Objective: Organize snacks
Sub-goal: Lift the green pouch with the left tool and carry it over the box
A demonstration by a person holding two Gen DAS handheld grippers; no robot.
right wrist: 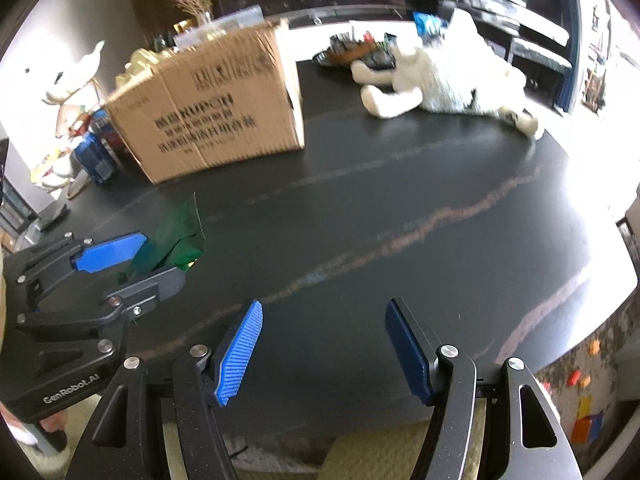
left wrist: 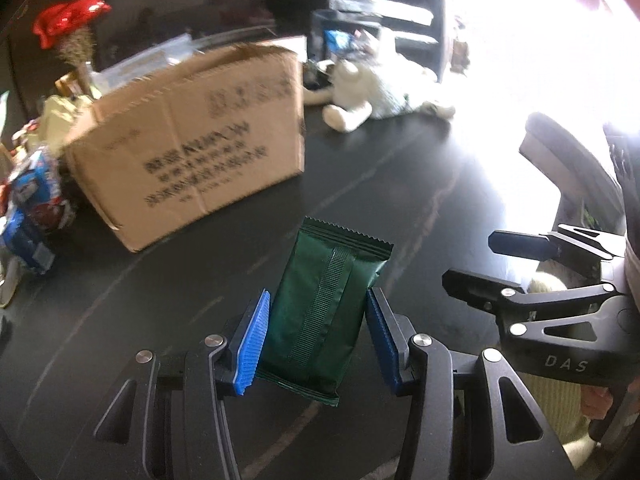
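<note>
Left wrist view: my left gripper (left wrist: 316, 332) clamps a dark green snack packet (left wrist: 326, 312) by its long sides, both blue pads (left wrist: 252, 348) pressed against the wrapper, the packet held clear above the black table (left wrist: 400, 184). The cardboard box (left wrist: 192, 140) stands beyond it, up and to the left, with more snack packs (left wrist: 32, 208) heaped beside its left wall. From the right wrist view, my right gripper (right wrist: 324, 350) hangs unclenched with nothing between its pads, over bare tabletop, near the left one. As I judge it, the step is carrying the packet to the box. To do it well I keep the squeeze even, since the wrapper is slick and soft; I lift high enough to clear the box's near rim; I let go only once the packet is over the opening. I hold the idle gripper well aside.
</note>
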